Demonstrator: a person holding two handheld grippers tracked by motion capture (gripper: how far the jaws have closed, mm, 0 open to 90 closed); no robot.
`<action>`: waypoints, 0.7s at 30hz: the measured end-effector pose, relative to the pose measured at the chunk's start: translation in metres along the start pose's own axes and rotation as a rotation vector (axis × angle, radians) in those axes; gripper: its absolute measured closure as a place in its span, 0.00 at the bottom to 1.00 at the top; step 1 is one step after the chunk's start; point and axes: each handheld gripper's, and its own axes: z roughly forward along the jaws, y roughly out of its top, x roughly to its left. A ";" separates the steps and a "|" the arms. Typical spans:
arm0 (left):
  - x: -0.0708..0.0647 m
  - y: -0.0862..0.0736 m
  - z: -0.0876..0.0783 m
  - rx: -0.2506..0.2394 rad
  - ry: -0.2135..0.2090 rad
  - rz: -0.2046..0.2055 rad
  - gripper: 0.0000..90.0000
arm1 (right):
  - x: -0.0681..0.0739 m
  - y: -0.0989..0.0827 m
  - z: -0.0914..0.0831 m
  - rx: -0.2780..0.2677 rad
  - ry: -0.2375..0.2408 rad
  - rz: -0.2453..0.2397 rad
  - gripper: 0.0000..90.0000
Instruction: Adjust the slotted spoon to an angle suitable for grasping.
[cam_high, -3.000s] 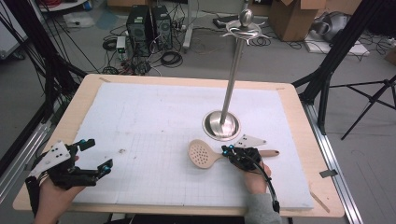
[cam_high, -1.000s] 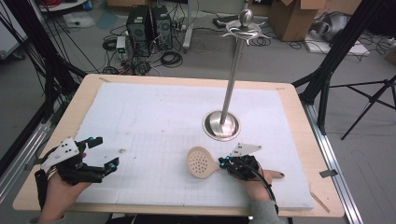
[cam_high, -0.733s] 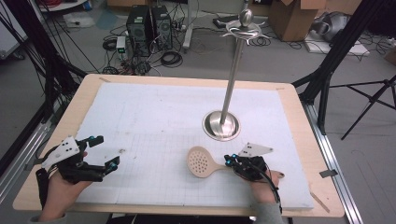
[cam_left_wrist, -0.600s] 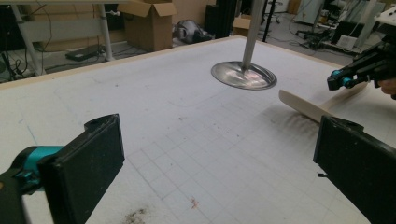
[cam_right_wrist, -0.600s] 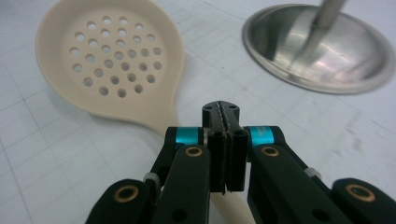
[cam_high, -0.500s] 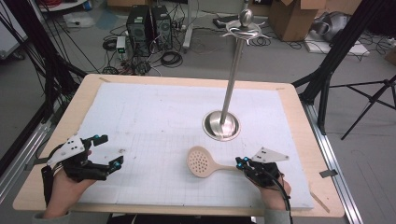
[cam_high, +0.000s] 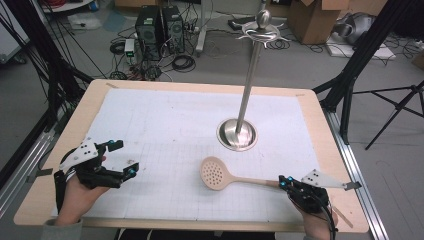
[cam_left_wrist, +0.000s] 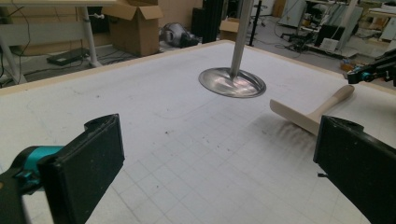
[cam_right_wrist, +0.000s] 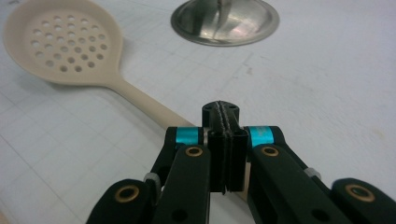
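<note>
near the table's front edge the right gripper (cam_high: 283, 183) pinches the handle end of the beige slotted spoon (cam_high: 218, 174) — jaws clamped tight. we judge it light, stiff, smooth plastic; grip mid-handle for balance. left gripper (cam_high: 125, 159) gapes wide — empty.

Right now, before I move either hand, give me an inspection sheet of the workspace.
Surface: wooden table under a white gridded sheet, lightly speckled.
Job's things: beige slotted spoon lying flat, handle toward the right gripper; steel stand upright behind it.
Clutter: nothing seen on the sheet.
Grippers: right gripper shut, jaws pressed together at the handle's end; whether it pinches the handle cannot be told. Left gripper open, nothing between its jaws.
Cables: one trails from the right gripper.
Surroundings: computer towers, floor cables, cardboard boxes.
</note>
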 end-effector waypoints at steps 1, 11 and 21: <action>0.000 0.000 0.001 -0.001 -0.003 0.000 0.02 | -0.001 -0.002 -0.002 0.002 -0.003 0.010 1.00; 0.006 0.004 0.010 -0.012 -0.019 -0.008 0.02 | -0.007 -0.019 -0.012 0.044 0.001 0.027 1.00; 0.005 0.003 0.015 -0.005 -0.036 -0.008 0.02 | -0.015 -0.032 -0.005 0.104 -0.043 0.065 1.00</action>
